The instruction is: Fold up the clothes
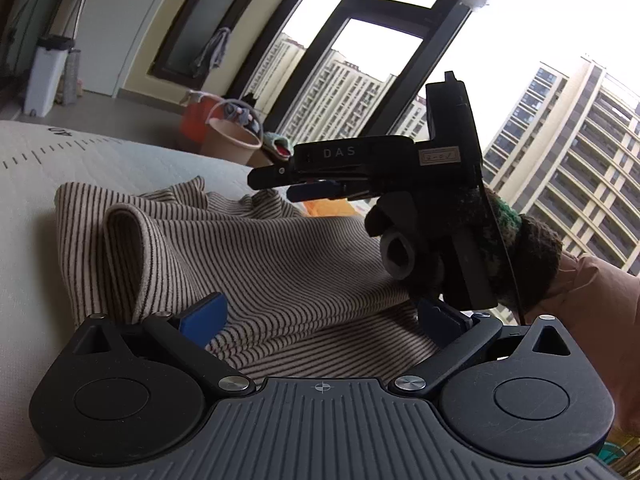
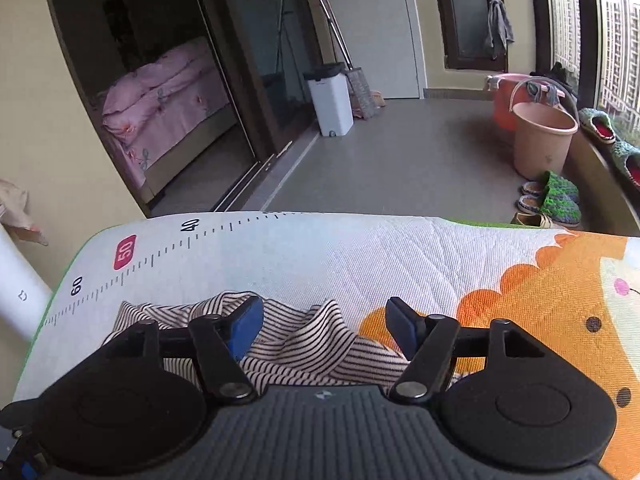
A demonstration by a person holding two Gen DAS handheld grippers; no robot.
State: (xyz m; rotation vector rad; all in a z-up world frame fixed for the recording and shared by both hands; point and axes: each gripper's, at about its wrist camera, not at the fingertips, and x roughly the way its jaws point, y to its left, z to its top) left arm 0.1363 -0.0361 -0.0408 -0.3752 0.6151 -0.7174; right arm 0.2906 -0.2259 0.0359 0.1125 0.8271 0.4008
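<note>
A beige garment with thin dark stripes [image 1: 256, 256] lies crumpled on the printed mat [image 1: 80, 168]. My left gripper [image 1: 320, 316] is open and low over it, its blue pads [image 1: 204, 316] spread wide on either side of the cloth. My right gripper [image 1: 280, 184] shows in the left wrist view, held above the garment's far edge. In the right wrist view it [image 2: 324, 328] is open, with the striped garment [image 2: 304, 344] bunched between and below its blue pads [image 2: 246, 326]. Neither gripper grips the cloth.
The mat [image 2: 360, 256] has a ruler scale at the left and an orange cartoon print [image 2: 540, 312] at the right. Beyond its far edge lie the floor, a pink bucket [image 2: 542, 144], slippers [image 2: 556, 200] and a white bin [image 2: 330, 98]. Windows stand on the right.
</note>
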